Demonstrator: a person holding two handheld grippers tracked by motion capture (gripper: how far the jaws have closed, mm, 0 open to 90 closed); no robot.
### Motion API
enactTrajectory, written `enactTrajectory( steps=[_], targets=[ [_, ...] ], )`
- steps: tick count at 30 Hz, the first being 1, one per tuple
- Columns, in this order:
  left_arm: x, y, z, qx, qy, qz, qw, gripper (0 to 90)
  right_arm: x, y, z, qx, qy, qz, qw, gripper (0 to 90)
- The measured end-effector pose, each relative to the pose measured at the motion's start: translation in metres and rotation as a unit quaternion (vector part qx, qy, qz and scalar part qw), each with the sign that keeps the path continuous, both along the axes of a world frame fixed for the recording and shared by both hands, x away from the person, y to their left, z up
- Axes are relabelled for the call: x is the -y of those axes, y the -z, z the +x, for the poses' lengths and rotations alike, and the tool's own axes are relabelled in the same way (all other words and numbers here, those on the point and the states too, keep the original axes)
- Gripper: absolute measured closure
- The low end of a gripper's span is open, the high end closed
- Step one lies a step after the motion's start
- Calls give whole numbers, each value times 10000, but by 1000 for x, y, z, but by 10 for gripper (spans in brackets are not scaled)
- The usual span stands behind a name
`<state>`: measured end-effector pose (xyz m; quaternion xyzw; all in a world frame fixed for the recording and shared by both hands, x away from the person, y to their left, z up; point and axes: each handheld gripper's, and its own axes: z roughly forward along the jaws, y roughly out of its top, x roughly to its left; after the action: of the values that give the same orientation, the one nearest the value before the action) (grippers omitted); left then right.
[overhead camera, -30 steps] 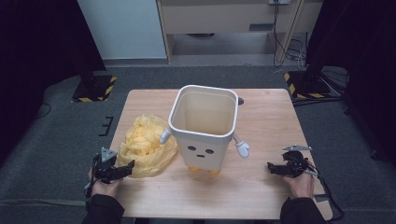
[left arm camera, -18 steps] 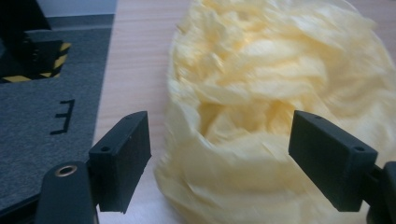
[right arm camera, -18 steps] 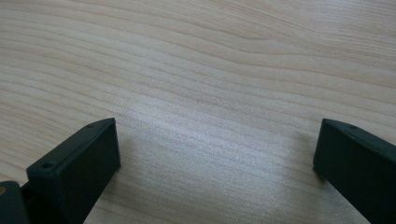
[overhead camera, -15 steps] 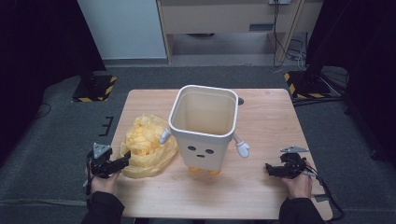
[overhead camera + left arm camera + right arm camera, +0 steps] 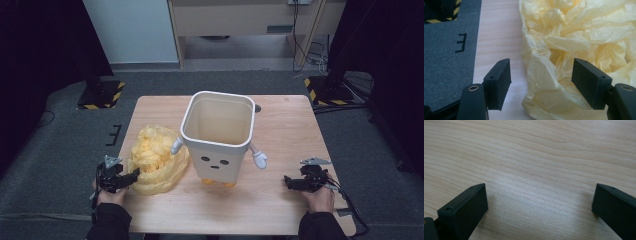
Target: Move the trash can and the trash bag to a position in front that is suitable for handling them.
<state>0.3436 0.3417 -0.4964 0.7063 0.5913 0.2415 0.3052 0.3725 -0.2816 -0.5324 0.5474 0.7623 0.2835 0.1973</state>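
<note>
The crumpled yellow plastic bag (image 5: pixel 156 161) lies on the near left of the tabletop (image 5: pixel 290 130), just left of the white bin (image 5: pixel 218 140). The left hand-held gripper (image 5: pixel 541 75) straddles its near edge, jaws just closing, not yet pressing. The right hand-held gripper (image 5: pixel 288 181) rests wide at near right.

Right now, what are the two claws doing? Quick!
Left claw: open and just been closing, yellow plastic bag between its jaws, not pinched yet.
Right claw: open, holding nothing.

bag (image 5: pixel 156 160) left of bin (image 5: pixel 219 137), on table (image 5: pixel 290 130)
</note>
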Motion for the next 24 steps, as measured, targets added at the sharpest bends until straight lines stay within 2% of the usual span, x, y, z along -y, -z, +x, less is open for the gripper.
enactTrajectory(
  steps=[2, 5, 9, 11, 14, 17, 24],
  targets=[
    [1, 1, -4, -83, 55, -36, 9999, 306, -1, -1, -1, -41, -16, -22, 10000, 4],
    [5, 0, -9, -140, 164, 27, 9998, 294, -2, -2, -2, -147, -91, -97, 9998, 7],
    [7, -4, -17, -58, 258, -39, 9996, 282, -2, -3, -3, -177, -67, -60, 9998, 12],
    [6, -6, -19, 11, 264, -162, 9995, 277, -1, -3, -3, -139, -73, -84, 9998, 20],
    [7, -8, -19, 56, 285, -220, 9993, 267, -1, -4, -3, -142, -76, -30, 9999, 46],
    [8, -7, -20, 46, 313, -240, 9992, 256, 0, -6, -3, -168, -7, 154, 9997, 73],
    [8, -5, -18, 22, 335, -254, 9991, 248, 2, -10, -3, -103, -10, 261, 9996, 87]
  ],
)
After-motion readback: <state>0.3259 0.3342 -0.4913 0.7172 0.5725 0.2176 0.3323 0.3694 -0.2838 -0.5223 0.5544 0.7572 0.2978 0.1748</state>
